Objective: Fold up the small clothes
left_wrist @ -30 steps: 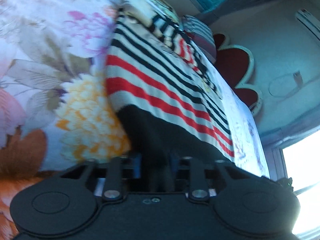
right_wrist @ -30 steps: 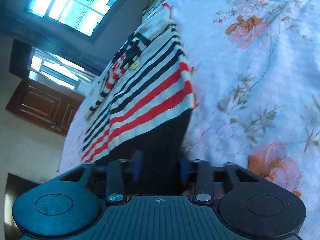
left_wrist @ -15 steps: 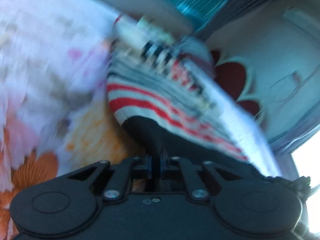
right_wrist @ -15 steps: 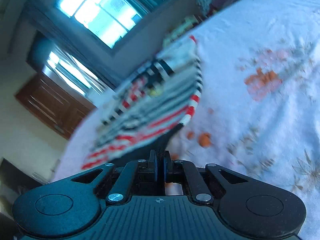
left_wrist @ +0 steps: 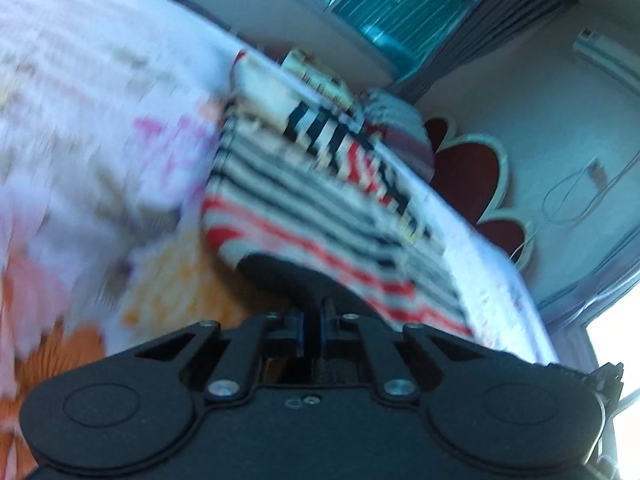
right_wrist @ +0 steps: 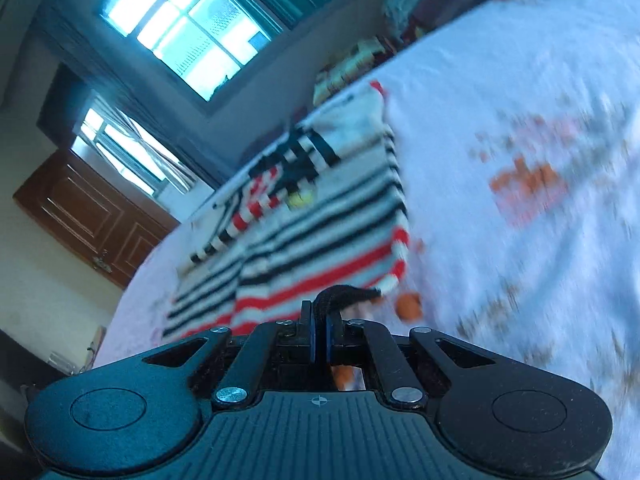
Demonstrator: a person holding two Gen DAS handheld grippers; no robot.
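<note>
A small striped sweater (left_wrist: 320, 208) with red, black and white bands and a black hem lies on a floral bed sheet (left_wrist: 100, 140). My left gripper (left_wrist: 314, 316) is shut on the black hem at one corner. The sweater (right_wrist: 320, 240) shows in the right wrist view too, where my right gripper (right_wrist: 320, 320) is shut on the black hem at the other corner. Both grippers hold the hem lifted off the sheet (right_wrist: 520, 160). The far part of the sweater lies flat.
Pillows (left_wrist: 400, 136) and a red scalloped headboard (left_wrist: 472, 168) stand at the bed's far end. A window (right_wrist: 192, 40) and a wooden door (right_wrist: 88, 216) are beyond the bed. The sheet spreads wide to either side of the sweater.
Both grippers went from open around the black hem to shut on it, then lifted it. Both views tilted up and show more of the room.
</note>
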